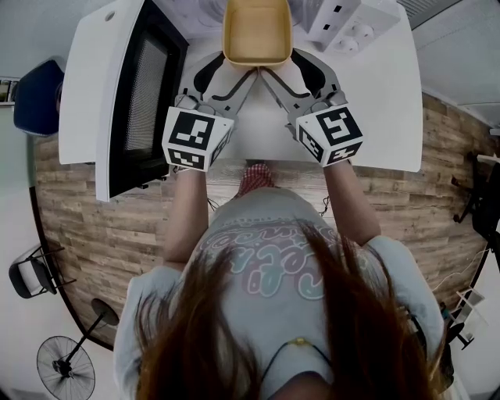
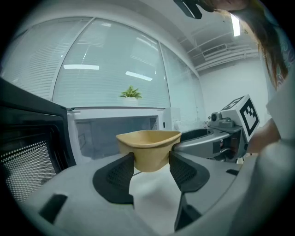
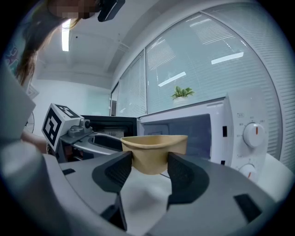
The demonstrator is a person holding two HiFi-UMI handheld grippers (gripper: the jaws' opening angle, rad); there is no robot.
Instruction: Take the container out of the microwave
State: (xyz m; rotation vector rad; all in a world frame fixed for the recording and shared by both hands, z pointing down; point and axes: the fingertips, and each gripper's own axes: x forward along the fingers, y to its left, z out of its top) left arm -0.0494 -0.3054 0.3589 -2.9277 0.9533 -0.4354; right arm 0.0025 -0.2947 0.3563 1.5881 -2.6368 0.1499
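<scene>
A tan, bowl-shaped container hangs in front of the open white microwave, above the white table. Both grippers hold it from the near side. My left gripper has its pads against the container on both flanks, and the microwave cavity shows behind it. My right gripper is shut on the same container, next to the microwave's knobs. The container looks empty from above.
The microwave door stands swung open at the left, towards the person. A small potted plant sits on top of the microwave. Wooden floor, a fan and a chair lie behind the person.
</scene>
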